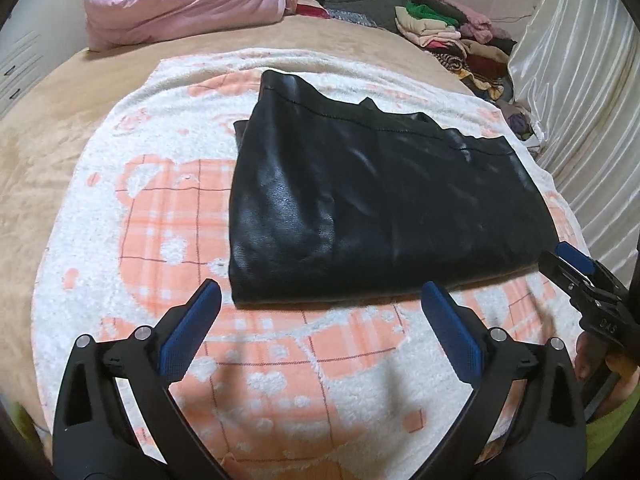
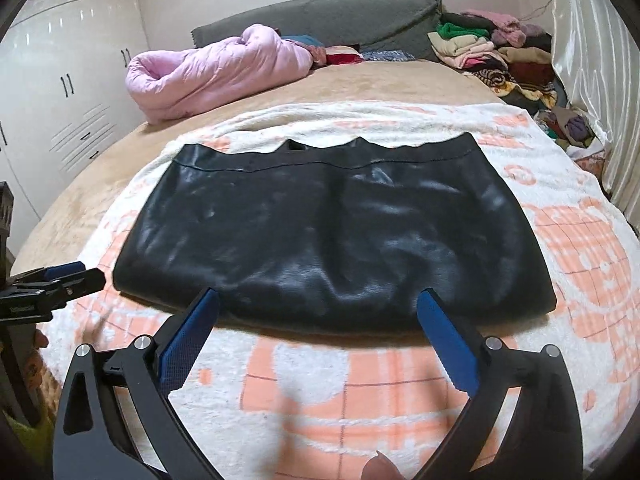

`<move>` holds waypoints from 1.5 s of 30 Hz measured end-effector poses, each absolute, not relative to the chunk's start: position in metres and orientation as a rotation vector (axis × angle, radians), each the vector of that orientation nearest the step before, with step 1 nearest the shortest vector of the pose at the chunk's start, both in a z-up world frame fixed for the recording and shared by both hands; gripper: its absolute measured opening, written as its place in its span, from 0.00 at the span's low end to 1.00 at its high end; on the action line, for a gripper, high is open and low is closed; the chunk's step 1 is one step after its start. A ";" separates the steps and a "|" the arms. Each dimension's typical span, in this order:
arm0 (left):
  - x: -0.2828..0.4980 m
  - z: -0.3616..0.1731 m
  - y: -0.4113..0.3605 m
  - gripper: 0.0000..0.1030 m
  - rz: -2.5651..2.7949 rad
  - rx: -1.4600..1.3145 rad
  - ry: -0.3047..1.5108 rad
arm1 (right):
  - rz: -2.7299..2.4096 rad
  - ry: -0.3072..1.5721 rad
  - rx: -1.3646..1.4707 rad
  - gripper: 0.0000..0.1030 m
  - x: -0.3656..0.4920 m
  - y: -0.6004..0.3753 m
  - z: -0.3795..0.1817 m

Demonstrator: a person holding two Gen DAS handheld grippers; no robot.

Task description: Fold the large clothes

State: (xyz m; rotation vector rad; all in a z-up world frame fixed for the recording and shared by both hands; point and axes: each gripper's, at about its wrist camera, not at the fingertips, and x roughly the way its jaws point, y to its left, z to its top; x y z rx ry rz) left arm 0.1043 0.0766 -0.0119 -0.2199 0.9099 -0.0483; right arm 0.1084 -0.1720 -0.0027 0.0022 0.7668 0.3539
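Observation:
A black leather-like garment (image 1: 360,208) lies folded into a flat rectangle on a white and orange towel (image 1: 168,208) spread over the bed. It also shows in the right wrist view (image 2: 332,232). My left gripper (image 1: 320,300) is open and empty, just short of the garment's near edge at its left end. My right gripper (image 2: 320,300) is open and empty, just short of the near edge toward the right end. The right gripper also shows at the right of the left wrist view (image 1: 576,268), and the left gripper at the left of the right wrist view (image 2: 80,276).
A pink quilt (image 1: 180,0) lies bundled at the far left of the bed. A pile of mixed clothes (image 1: 460,36) sits at the far right by a shiny curtain (image 1: 580,80). A grey headboard cushion (image 2: 340,16) stands behind. White wardrobes (image 2: 60,80) line the left wall.

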 end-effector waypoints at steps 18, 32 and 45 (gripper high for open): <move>0.085 -0.002 0.113 0.91 0.028 -0.264 0.880 | 0.451 0.726 -0.087 0.96 0.085 -0.118 0.017; 0.077 -0.007 0.152 0.91 0.095 -0.307 0.873 | 0.526 0.724 -0.178 0.96 0.081 -0.069 0.014; 0.095 -0.011 0.183 0.91 0.144 -0.333 0.873 | 0.622 0.716 -0.346 0.96 0.081 -0.007 -0.006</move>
